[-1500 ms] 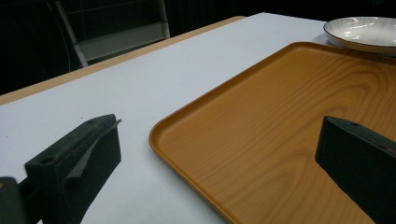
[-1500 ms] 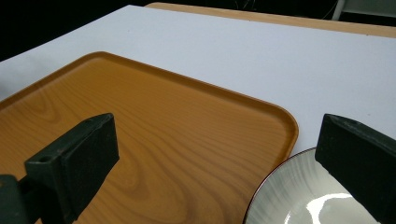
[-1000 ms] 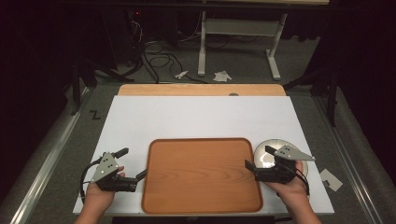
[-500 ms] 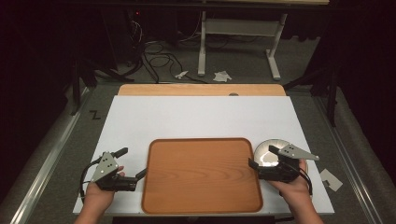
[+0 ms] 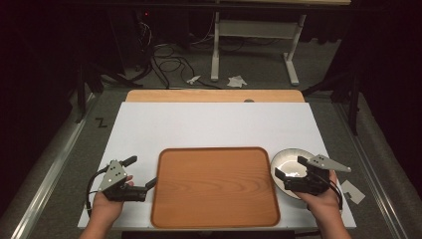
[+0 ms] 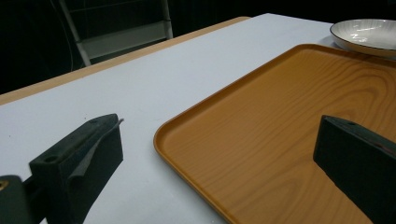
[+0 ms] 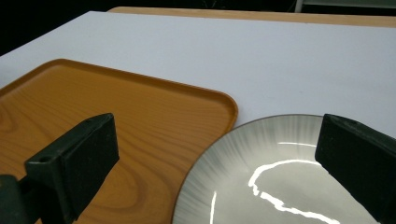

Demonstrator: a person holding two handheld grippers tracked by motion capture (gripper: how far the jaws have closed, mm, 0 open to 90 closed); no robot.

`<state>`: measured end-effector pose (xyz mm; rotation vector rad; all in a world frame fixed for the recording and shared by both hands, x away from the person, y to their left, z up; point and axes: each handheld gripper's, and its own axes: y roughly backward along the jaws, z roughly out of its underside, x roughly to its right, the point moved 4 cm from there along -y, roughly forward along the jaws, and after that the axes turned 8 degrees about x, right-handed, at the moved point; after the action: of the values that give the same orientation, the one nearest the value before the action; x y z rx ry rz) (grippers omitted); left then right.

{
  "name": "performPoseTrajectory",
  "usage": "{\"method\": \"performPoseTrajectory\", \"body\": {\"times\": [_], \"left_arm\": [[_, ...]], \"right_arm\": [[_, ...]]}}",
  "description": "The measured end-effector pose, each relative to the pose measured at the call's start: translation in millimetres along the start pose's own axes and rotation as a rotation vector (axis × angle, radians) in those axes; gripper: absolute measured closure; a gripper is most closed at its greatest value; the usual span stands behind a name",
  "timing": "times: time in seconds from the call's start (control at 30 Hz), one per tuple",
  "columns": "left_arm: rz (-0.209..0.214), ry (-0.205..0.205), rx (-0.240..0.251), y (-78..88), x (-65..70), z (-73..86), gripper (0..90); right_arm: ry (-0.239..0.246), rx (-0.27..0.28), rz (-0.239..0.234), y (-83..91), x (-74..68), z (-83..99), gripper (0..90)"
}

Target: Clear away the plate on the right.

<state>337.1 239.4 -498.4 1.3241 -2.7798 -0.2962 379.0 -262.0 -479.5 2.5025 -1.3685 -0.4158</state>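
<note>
glossy round plate [image 5: 291, 164] touches a wood-grain rounded tray [image 5: 215, 185]; left gripper [image 5: 140, 174] and right gripper [image 5: 290, 167] fingers released.

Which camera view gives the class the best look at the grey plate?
The right gripper view: the plate shows up close, with its streaked glaze and its dark rim beside the wooden tray. The high view shows it partly covered by the right gripper; the left gripper view catches only a far edge.

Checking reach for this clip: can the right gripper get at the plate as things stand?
Probably yes. The right gripper is open above the plate, jaws spread over its rim beside the wooden tray, with nothing in between.
</note>
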Motion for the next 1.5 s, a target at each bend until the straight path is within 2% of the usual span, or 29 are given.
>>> {"method": "performPoseTrajectory", "body": {"times": [0.43,0.6,0.8,0.97,1.23,1.5], "left_arm": [[-0.004,0.002,-0.02,-9.0,-2.0,-3.8,3.0],[-0.018,-0.009,-0.016,-11.7,-2.2,-4.1,5.7],[-0.022,-0.003,0.001,-15.4,-1.8,-4.8,6.5],[-0.01,-0.004,0.004,-17.8,-0.6,-5.7,6.9],[0.007,-0.009,0.005,-21.4,1.6,-6.8,7.1],[0.015,-0.012,0.008,-24.7,3.2,-7.6,7.1]], "right_arm": [[-0.049,0.004,0.065,18.8,24.6,6.1,0.0],[-0.068,0.006,0.088,25.0,33.5,8.9,0.0],[-0.093,0.005,0.116,32.0,42.9,12.3,0.0],[-0.121,0.002,0.135,37.6,51.2,15.9,0.6],[-0.192,-0.012,0.166,45.1,65.8,25.4,1.5],[-0.225,-0.017,0.181,50.9,73.8,31.0,2.4]]}}
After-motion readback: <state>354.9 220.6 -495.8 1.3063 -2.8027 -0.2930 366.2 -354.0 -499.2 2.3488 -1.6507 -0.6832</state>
